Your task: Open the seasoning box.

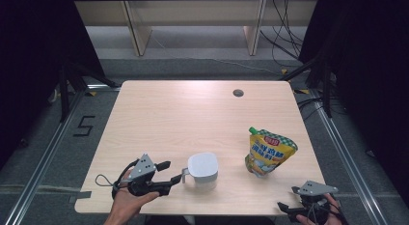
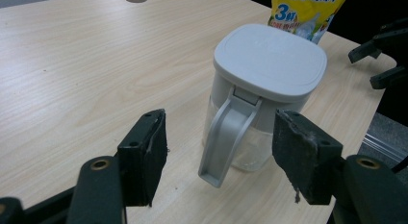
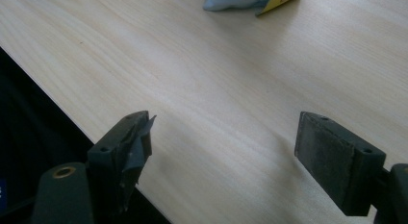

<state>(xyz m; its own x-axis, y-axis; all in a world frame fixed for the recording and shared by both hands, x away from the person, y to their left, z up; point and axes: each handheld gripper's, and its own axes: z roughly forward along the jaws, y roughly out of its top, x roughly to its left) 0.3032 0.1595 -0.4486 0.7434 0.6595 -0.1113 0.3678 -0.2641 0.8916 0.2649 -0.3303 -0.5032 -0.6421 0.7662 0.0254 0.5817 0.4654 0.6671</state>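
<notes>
Now, at the desk's (image 1: 193, 109) seven o'clock corner in the high view, the left hand-held gripper (image 1: 174, 172) lies nearly level in a hand (image 1: 126, 202) that comes up from the bottom edge, its jaws aimed toward three o'clock at the jug (image 1: 203, 171). In the left gripper view the left hand-held gripper (image 2: 220, 147) has its jaws apart, one on either side of the handle (image 2: 226, 137), and neither pad touches it.

The jug stands upright near the desk's six o'clock edge, its long axis vertical under a flat grey lid (image 2: 269, 58). Its handle points toward nine o'clock, at the jaws, and slopes down and outward from the lid.

A yellow pouch (image 1: 268, 151) stands at about four o'clock from the desk's centre, well apart from the jug, with its spout up and leaning slightly toward eleven o'clock.

At the five o'clock corner the right hand-held gripper (image 1: 284, 208) sits low over the desk's edge. In its own view the right hand-held gripper (image 3: 223, 144) has its jaws spread wide above bare wood.
</notes>
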